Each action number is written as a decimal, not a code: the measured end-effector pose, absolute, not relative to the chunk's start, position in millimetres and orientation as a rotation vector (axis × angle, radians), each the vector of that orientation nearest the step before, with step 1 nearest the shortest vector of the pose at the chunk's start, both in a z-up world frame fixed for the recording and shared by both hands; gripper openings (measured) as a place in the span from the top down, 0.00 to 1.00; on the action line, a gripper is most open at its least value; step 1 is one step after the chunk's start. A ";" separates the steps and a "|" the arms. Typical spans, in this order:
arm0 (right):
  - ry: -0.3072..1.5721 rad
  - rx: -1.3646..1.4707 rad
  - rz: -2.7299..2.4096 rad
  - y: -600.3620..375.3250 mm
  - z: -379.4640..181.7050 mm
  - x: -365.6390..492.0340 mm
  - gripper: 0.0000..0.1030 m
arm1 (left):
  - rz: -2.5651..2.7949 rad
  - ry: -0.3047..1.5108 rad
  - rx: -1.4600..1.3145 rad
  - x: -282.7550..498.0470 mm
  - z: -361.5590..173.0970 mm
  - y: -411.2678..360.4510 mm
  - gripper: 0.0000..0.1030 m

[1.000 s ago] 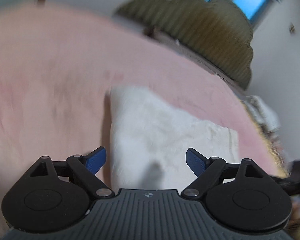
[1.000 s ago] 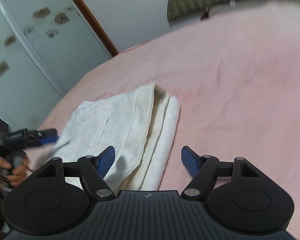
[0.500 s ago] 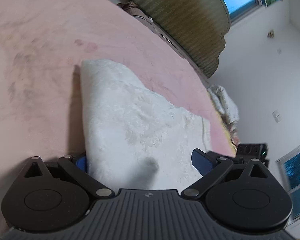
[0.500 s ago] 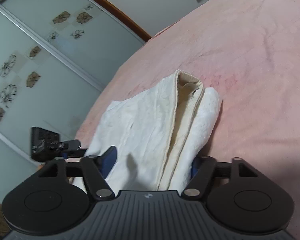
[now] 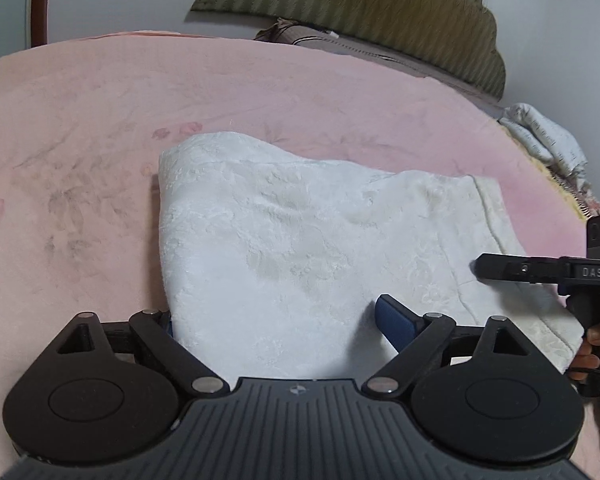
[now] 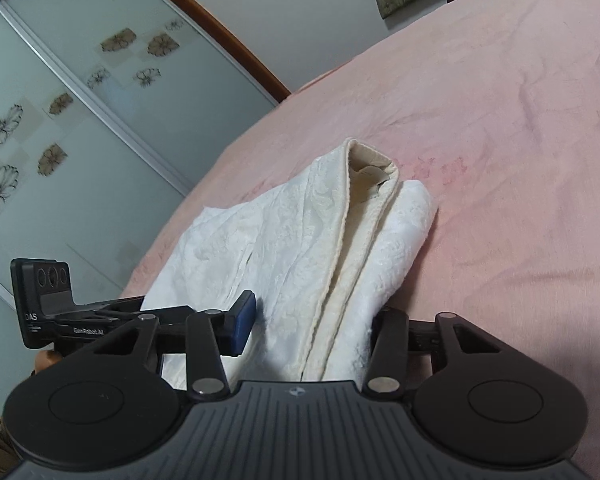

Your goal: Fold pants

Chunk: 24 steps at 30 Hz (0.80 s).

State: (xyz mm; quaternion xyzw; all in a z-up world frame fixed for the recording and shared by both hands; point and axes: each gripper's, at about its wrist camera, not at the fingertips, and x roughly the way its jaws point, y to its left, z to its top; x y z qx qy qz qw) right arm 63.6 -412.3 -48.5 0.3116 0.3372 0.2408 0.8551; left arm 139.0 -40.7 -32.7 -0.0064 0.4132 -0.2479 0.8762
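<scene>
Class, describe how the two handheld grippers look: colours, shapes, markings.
Both the left gripper and right gripper are matte black with a ribbed grey centre plate, round side discs, silver pivot pins and blue finger pads. White "DAS" lettering marks the body.

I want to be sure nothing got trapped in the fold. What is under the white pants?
The white pants lie on the pink bedspread, which shows all around them. Cream inner layers peek out at one end; the spread directly beneath is covered.

one white folded pants [image 5: 300, 240] on one pink bed [image 5: 80, 140]. two grippers: left [image 5: 284, 320], right [image 6: 306, 320]. one green headboard [image 5: 380, 12]. one crumpled cloth [image 5: 544, 136] at the bed's edge. one wardrobe [image 6: 60, 120].
</scene>
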 end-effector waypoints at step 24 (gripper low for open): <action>0.688 0.639 0.489 -407.5 -45.2 57.8 0.53 | -0.441 0.846 0.048 133.2 -33.8 -55.9 0.00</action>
